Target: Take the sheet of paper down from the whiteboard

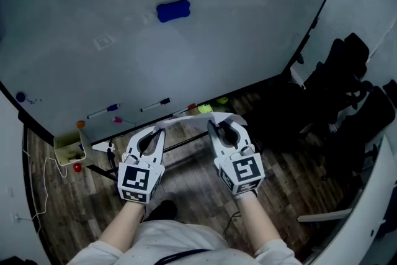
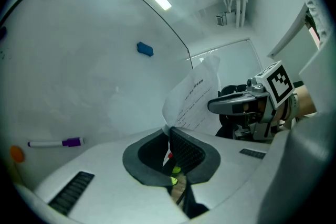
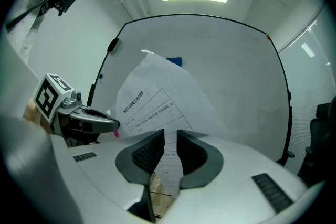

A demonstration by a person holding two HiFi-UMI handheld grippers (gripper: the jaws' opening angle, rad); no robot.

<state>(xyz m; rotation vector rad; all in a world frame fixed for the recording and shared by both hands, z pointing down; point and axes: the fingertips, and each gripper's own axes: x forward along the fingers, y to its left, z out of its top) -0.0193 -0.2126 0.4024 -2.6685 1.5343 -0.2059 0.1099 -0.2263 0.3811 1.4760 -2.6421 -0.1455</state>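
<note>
The sheet of paper (image 1: 200, 120) is off the whiteboard (image 1: 236, 28) and hangs bowed between my two grippers, below the board's marker tray. My left gripper (image 1: 159, 130) is shut on the sheet's left edge; in the left gripper view the paper (image 2: 193, 96) rises from the closed jaws (image 2: 169, 136). My right gripper (image 1: 224, 125) is shut on the right side, and the printed sheet (image 3: 157, 97) runs through its jaws (image 3: 167, 140). Each gripper sees the other: the right gripper (image 2: 216, 106), the left gripper (image 3: 111, 124). Both point level at the board.
A blue eraser (image 1: 173, 10) sticks to the board. Markers (image 1: 155, 105) lie on the tray. Black office chairs (image 1: 347, 84) stand at the right. A yellow-green box (image 1: 68, 149) and a white cable sit on the wooden floor at the left, by the board's stand.
</note>
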